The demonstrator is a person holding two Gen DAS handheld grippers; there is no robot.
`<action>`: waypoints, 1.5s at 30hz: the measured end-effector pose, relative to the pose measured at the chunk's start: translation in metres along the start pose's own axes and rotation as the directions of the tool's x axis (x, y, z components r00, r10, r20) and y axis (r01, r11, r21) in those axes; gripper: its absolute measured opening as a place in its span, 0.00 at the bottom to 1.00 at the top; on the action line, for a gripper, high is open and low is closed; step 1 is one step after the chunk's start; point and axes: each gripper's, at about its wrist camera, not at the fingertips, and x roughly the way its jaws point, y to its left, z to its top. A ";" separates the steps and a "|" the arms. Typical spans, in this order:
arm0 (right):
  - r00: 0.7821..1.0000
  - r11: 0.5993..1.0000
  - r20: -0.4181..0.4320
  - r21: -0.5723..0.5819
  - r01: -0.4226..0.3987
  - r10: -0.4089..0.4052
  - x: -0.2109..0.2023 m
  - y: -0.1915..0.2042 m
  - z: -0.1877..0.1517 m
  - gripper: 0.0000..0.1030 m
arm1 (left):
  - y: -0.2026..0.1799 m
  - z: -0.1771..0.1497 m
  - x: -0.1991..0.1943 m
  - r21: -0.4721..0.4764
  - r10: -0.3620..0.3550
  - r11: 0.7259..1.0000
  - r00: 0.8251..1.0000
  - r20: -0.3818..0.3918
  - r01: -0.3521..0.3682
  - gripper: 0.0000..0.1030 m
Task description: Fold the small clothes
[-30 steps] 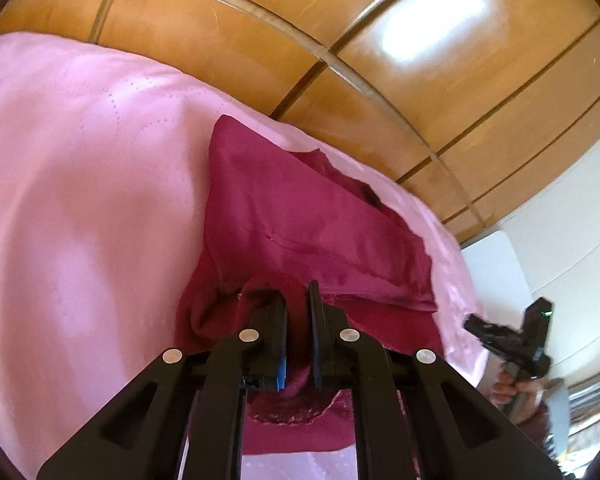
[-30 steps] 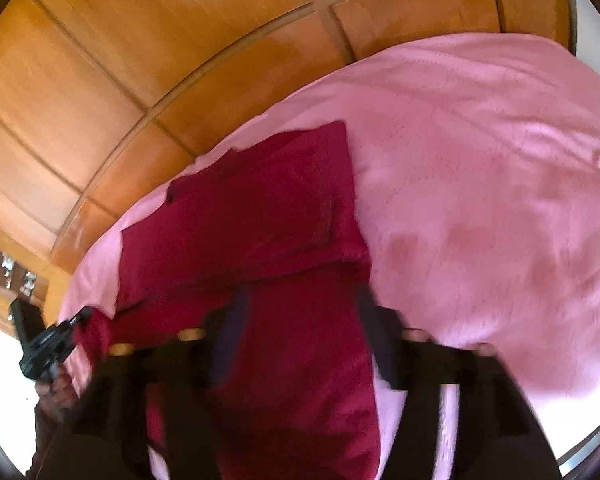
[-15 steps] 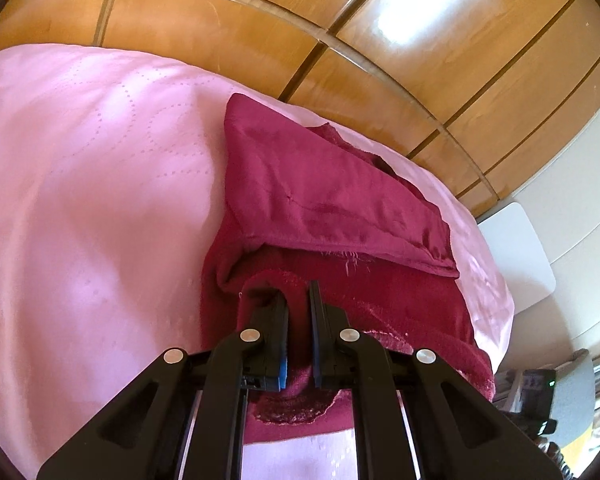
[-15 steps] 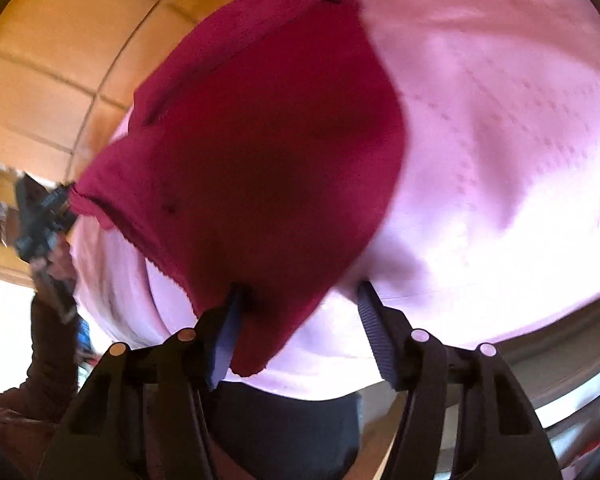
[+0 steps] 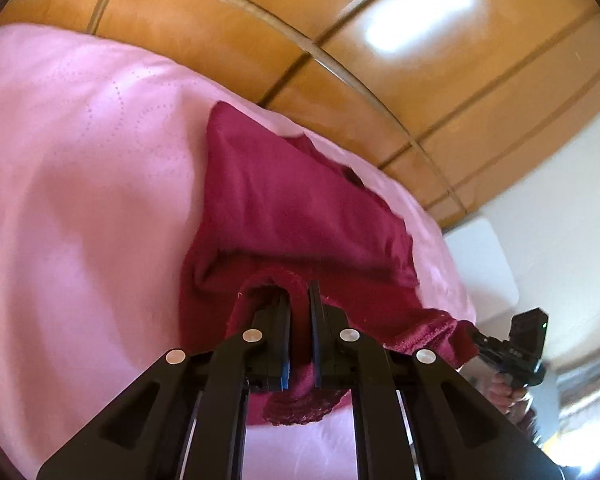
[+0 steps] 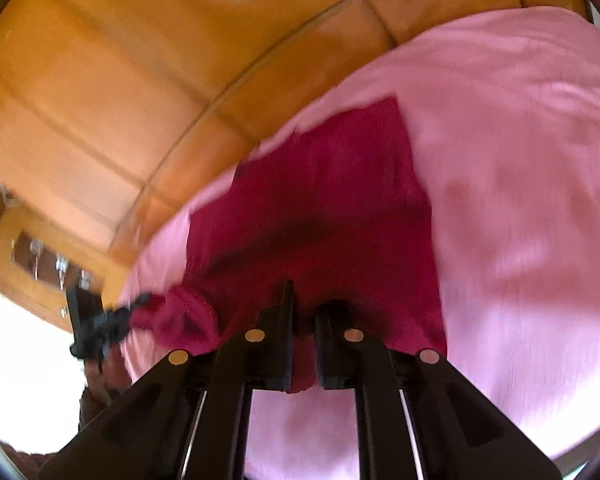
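Observation:
A dark red garment (image 5: 300, 200) lies partly folded on a pink bedspread (image 5: 80, 180). My left gripper (image 5: 299, 292) is shut on its near hem, with cloth bunched between the pads. In the right wrist view the same garment (image 6: 332, 200) runs away from my right gripper (image 6: 302, 300), whose jaws are closing down tight and pinch the near edge. Each gripper shows in the other's view: the right gripper (image 5: 512, 348) holds the hem's far corner, and the left gripper (image 6: 96, 320) sits blurred at the cloth's left end. The hem hangs stretched between them.
Glossy wooden panels (image 5: 340, 20) rise behind the bed. A white piece of furniture (image 5: 484, 256) stands by the bed's right corner. A hand (image 5: 504, 392) grips the right tool. The pink bedspread (image 6: 520, 160) stretches wide to the right of the garment.
The right gripper's jaws went from wide apart to closed on the garment's near edge, and it swung down to the bed's edge and back. The left gripper kept its grip.

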 end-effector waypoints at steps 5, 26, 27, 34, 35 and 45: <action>0.996 0.995 0.088 0.099 0.005 -0.014 0.014 -0.022 0.035 0.74 | 0.015 0.035 0.019 -0.129 0.026 0.991 1.000 0.018 -0.023 0.21; 0.958 0.949 -0.055 -0.160 0.271 -0.282 0.039 -0.034 -0.046 0.21 | 0.021 -0.057 0.014 0.140 0.153 0.980 0.987 -0.057 -0.144 0.13; 0.958 0.948 -0.053 -0.166 0.271 -0.283 0.035 -0.031 -0.047 0.20 | 0.018 -0.057 0.014 0.153 0.163 0.976 0.985 -0.053 -0.153 0.13; 0.954 0.939 -0.107 -0.237 0.250 -0.281 0.003 -0.016 -0.083 0.19 | 0.012 -0.079 -0.021 0.215 0.178 0.963 0.982 -0.065 -0.160 0.09; 0.951 0.937 -0.119 -0.245 0.249 -0.285 -0.001 -0.017 -0.091 0.19 | 0.012 -0.087 -0.027 0.213 0.174 0.965 0.982 -0.074 -0.155 0.09; 0.929 0.922 -0.184 -0.286 0.262 -0.321 -0.027 -0.021 -0.138 0.29 | 0.003 -0.168 -0.083 0.237 0.259 0.943 0.963 -0.076 -0.234 0.10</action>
